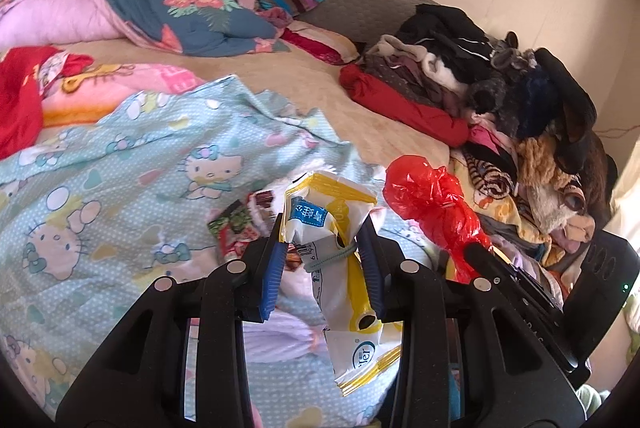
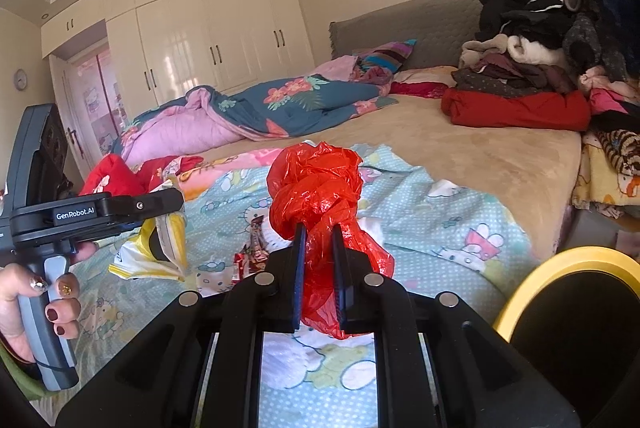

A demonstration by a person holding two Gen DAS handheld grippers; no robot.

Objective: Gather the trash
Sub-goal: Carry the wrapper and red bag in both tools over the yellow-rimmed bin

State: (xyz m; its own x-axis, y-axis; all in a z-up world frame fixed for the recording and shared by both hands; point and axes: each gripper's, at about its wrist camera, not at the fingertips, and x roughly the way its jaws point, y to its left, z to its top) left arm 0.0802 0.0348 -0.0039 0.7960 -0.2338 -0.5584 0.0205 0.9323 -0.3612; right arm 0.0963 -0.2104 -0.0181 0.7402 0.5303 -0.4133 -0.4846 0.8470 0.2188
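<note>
Readable markings on the wrapper and the left gripper.

"GenRobot.AI" stands in white letters on the black body of the left gripper [image 2: 166, 206], at the left edge of the right wrist view. The white-and-yellow wrapper [image 1: 340, 268], centre of the left wrist view, carries a blue label with Chinese characters seen upside down and not legible, the letters "ler" inside a teal ring near its lower end, and small digits too blurred to read.
</note>
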